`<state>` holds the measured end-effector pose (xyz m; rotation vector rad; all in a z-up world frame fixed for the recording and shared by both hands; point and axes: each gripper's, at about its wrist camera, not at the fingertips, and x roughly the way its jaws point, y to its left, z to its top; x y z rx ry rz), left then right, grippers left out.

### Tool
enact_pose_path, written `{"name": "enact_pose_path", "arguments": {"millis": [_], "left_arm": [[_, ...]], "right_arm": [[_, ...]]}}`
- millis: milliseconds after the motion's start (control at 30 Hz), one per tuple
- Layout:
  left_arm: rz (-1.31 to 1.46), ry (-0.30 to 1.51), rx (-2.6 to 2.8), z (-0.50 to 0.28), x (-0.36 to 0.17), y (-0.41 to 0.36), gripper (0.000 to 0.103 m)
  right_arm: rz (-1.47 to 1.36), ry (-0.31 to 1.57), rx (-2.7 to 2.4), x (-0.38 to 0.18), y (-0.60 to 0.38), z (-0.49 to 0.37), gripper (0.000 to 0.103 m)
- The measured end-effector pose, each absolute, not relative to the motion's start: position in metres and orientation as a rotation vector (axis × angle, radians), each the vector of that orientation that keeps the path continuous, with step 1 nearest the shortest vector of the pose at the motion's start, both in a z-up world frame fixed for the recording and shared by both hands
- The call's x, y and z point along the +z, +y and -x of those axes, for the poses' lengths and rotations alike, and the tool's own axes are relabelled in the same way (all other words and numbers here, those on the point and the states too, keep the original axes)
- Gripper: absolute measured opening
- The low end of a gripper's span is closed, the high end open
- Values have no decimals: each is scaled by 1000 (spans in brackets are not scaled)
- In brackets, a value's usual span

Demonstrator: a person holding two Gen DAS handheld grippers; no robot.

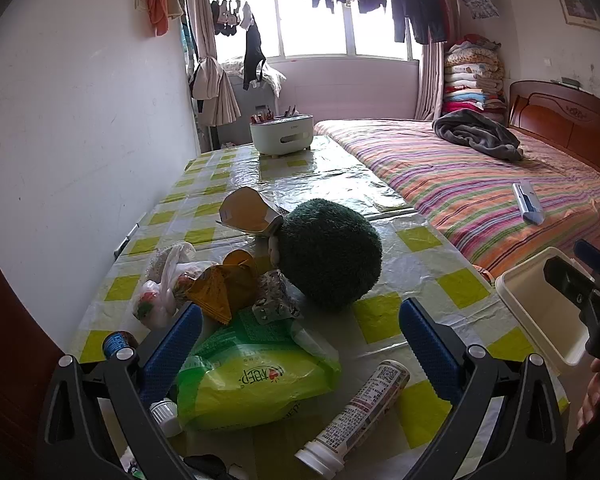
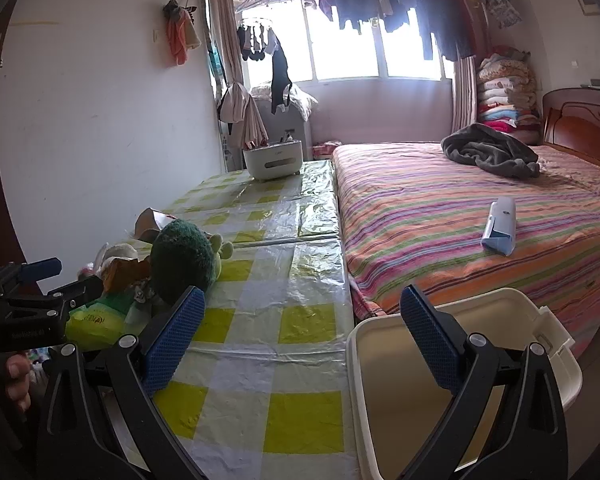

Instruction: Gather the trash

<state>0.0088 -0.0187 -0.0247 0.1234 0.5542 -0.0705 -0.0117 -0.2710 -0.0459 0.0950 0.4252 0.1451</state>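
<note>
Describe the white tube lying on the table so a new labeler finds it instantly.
Start at the checked yellow-and-white table beside the striped bed. At its near edge, between the open left gripper's fingers, lies the white tube, right of the green plastic bag. It alone is cylindrical, with a printed label and white cap.

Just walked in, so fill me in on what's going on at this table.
A person holds two grippers over a table with a yellow-checked plastic cloth. The left gripper, open, hovers above a crumpled green plastic bag amid wrappers, a white labelled tube and a dark green plush toy. The right gripper, open, holds nothing; a cream plastic bin sits at the table's edge.
</note>
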Motion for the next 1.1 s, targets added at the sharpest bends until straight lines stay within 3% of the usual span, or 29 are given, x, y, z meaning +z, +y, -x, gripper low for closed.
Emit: {"name": "enact_pose_path", "arguments": {"millis": [1100], "left_arm": [[-142,541,-70,-5,-21,-20,96]], "right_arm": [[-94,439,174,-47,-261,7,97]]}}
